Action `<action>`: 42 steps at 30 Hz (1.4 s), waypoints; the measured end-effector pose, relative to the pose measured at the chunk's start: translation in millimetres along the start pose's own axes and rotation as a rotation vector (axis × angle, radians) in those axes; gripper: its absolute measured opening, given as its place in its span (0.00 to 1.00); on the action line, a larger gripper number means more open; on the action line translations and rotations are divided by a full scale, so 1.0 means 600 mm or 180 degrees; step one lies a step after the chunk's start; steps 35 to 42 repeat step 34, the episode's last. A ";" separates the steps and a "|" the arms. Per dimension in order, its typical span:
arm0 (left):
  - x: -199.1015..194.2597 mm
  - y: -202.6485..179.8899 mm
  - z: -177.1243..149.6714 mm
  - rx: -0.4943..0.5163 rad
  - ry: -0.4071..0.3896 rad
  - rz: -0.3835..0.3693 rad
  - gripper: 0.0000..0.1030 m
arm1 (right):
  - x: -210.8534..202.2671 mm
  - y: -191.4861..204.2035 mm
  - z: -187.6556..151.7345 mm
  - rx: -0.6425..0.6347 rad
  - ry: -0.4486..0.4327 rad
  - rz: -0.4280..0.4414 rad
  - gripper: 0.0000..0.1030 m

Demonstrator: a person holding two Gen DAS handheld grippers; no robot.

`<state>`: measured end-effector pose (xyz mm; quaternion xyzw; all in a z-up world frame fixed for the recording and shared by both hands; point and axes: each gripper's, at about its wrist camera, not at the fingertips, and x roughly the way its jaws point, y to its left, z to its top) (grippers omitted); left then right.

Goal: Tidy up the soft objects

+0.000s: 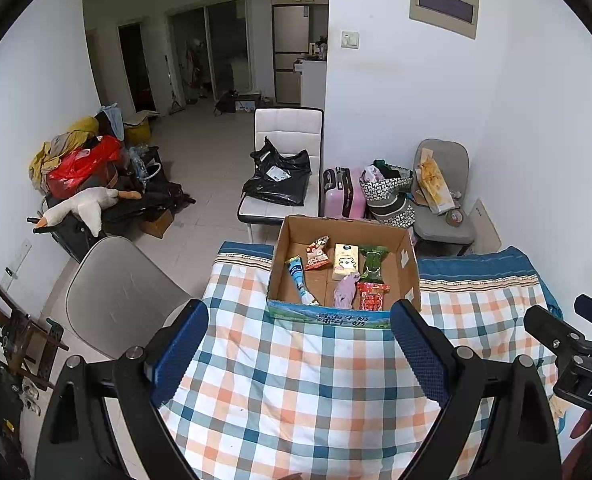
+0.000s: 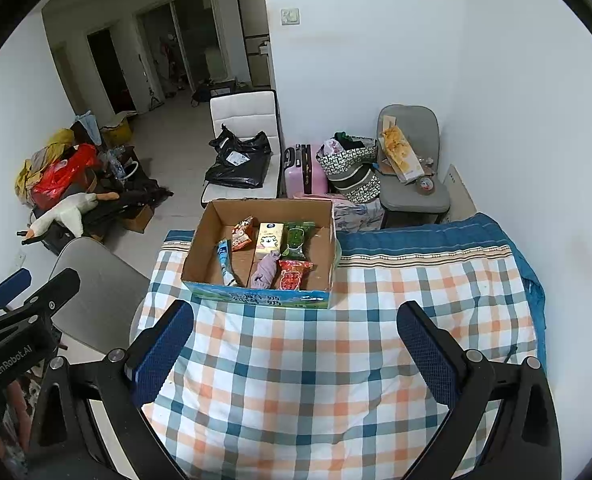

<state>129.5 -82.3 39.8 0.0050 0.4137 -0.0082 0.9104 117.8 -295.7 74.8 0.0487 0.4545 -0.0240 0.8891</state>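
An open cardboard box [image 1: 410, 276] [image 2: 200, 246] stands at the far edge of a table under a checked cloth [image 1: 296, 380] [image 2: 316, 360]. Inside lie a blue tube [image 1: 298, 280] [image 2: 225, 260], an orange snack pack [image 1: 317, 254] [image 2: 242, 234], a yellow tissue pack [image 1: 346, 262] [image 2: 270, 240], a green packet [image 1: 372, 264] [image 2: 296, 240], a purple cloth [image 1: 345, 290] [image 2: 266, 272] and a red packet [image 1: 372, 296] [image 2: 292, 274]. My left gripper [image 1: 300, 344] hovers open just short of the box, holding nothing. My right gripper [image 2: 296, 340] is open too, empty, over the cloth to the box's right.
A grey chair [image 1: 116, 292] [image 2: 100, 292] stands left of the table. Beyond the box are a white chair with a black bag [image 1: 280, 176] [image 2: 240, 160], a pink suitcase [image 1: 342, 192] [image 2: 302, 170], patterned bags and another grey chair [image 1: 444, 192]. A pile of clothes with a plush goose [image 1: 84, 204] sits at left.
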 end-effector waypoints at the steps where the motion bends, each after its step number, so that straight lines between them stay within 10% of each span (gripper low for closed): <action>1: 0.000 0.000 0.000 0.0000 0.0003 0.0007 0.91 | 0.000 0.000 0.000 0.0000 -0.0001 0.0003 1.00; 42: -0.002 0.000 0.001 0.0001 0.0003 0.0003 0.90 | 0.003 -0.001 0.012 -0.0022 0.0005 0.0043 1.00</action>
